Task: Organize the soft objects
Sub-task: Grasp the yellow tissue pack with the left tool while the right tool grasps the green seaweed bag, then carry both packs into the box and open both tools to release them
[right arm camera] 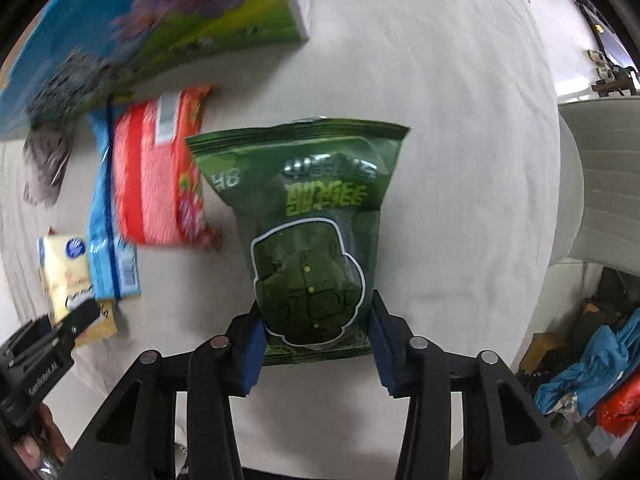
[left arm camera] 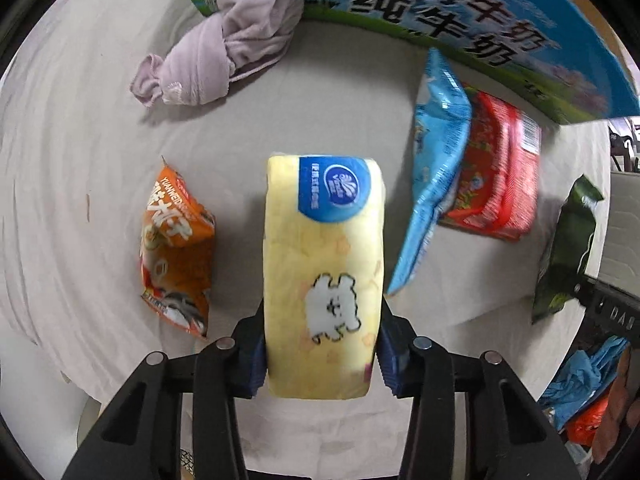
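2 held packs, yellow tissue pack (left arm camera: 324, 280) and green snack bag (right arm camera: 312, 240), lower ends hidden between fingers (left arm camera: 390, 356).

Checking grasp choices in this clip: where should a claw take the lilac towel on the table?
Judging by its pose, grip the lilac towel at its narrow twisted waist, coming straight down from above. The bunched ends are bulky, and the milk carton crowds its far side.

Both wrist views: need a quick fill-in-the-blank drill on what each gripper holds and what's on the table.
1. The left gripper is shut on a ____ tissue pack.
2. The right gripper is shut on a ____ snack bag.
3. The lilac towel lies against the ____ carton.
4. The blue bag partly covers a ____ pack.

Missing words: yellow; green; milk; red
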The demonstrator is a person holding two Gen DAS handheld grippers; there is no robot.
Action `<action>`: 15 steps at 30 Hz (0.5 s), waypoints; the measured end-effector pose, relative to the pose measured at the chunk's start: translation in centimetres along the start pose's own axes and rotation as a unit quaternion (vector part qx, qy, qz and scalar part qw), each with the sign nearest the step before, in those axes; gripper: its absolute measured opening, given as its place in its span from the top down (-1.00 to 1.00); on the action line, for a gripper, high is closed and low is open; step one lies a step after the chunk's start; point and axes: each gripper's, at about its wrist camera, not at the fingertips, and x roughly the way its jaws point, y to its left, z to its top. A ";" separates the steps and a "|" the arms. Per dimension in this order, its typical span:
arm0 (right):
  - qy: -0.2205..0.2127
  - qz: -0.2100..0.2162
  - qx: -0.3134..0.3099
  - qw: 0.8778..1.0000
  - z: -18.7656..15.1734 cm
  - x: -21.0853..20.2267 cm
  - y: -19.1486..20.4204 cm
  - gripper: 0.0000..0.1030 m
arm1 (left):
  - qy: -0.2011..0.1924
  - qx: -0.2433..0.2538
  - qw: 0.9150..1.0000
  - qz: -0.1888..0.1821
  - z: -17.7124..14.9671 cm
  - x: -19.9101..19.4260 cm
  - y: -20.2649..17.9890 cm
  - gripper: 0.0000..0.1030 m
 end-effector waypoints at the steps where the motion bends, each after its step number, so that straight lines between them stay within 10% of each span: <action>1: -0.002 0.005 0.004 1.000 -0.6 -0.2 0.0 0.15 | 0.000 0.001 1.000 0.000 0.0 -1.1 -0.5 0.21; 15: -0.078 0.078 -0.033 0.993 -7.6 -10.6 2.6 0.23 | -0.097 0.008 0.995 -0.011 -4.9 -14.0 -2.5 0.23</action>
